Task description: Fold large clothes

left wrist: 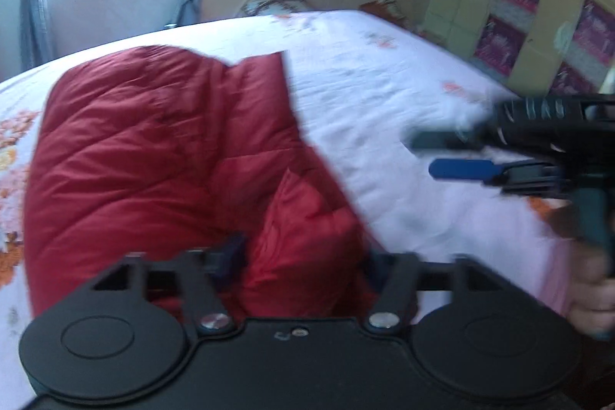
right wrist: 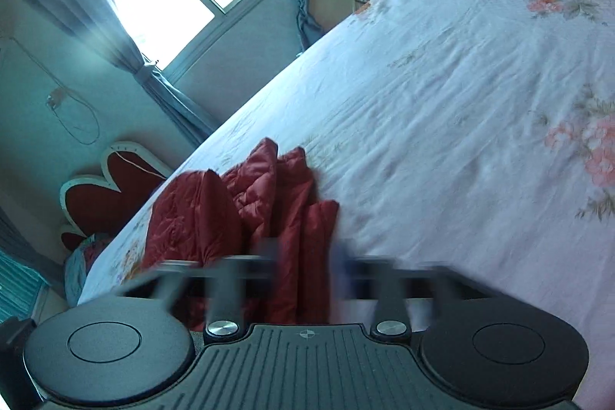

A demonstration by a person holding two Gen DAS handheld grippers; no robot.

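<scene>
Jacket (left wrist: 153, 148) hugs bed (left wrist: 384, 110) edge; both grippers' fingers (left wrist: 461, 168) spread, empty.

No text, label or number is legible anywhere in either view.

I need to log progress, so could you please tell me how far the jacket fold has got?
Done: the red jacket lies partly doubled over on the bed. In hand: nothing; both the left gripper and right gripper are open. Left: flattening the bunched near end.
</scene>
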